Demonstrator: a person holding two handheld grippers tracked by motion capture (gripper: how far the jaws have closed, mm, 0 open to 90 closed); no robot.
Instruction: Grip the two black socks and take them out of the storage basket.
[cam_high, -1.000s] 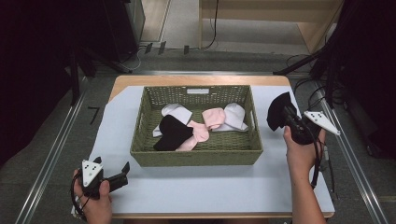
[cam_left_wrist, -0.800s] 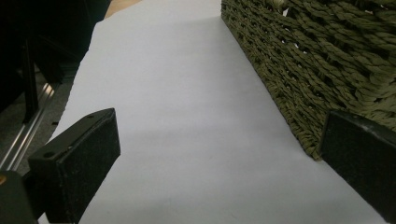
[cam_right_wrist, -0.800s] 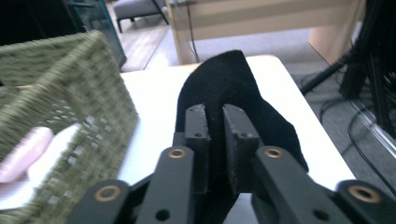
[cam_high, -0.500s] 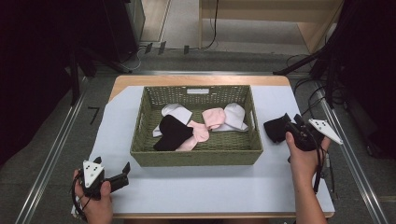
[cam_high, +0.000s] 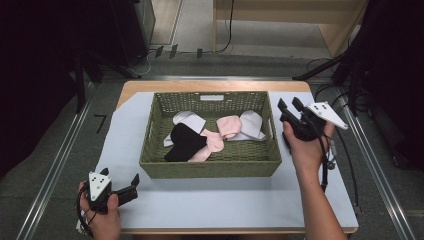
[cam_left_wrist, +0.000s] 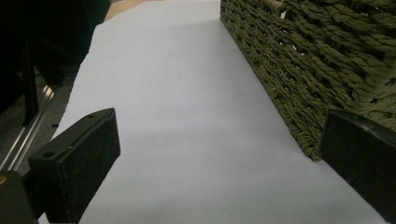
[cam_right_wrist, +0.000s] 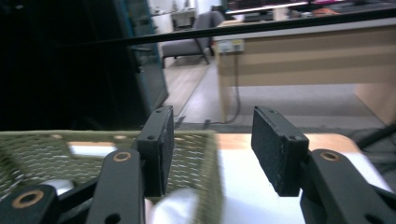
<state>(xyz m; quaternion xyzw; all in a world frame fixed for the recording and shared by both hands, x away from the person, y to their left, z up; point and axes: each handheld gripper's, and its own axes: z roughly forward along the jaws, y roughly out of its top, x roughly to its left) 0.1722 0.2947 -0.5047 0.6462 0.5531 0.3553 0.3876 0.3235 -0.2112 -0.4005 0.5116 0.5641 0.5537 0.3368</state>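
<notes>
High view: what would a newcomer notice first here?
The green woven basket in the middle of the table, with pink socks, white socks and a black sock heaped inside. Next, the right gripper, open and empty, held beside the basket's right wall, and the left gripper, also open, low near the table's front left corner.

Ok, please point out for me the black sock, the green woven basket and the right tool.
black sock (cam_high: 183, 142): high view, middle of the sock, inside the basket.
green woven basket (cam_high: 210, 168): high view, its near wall.
right tool (cam_high: 291, 106): high view, midway between its two open fingertips, beside the basket.
</notes>
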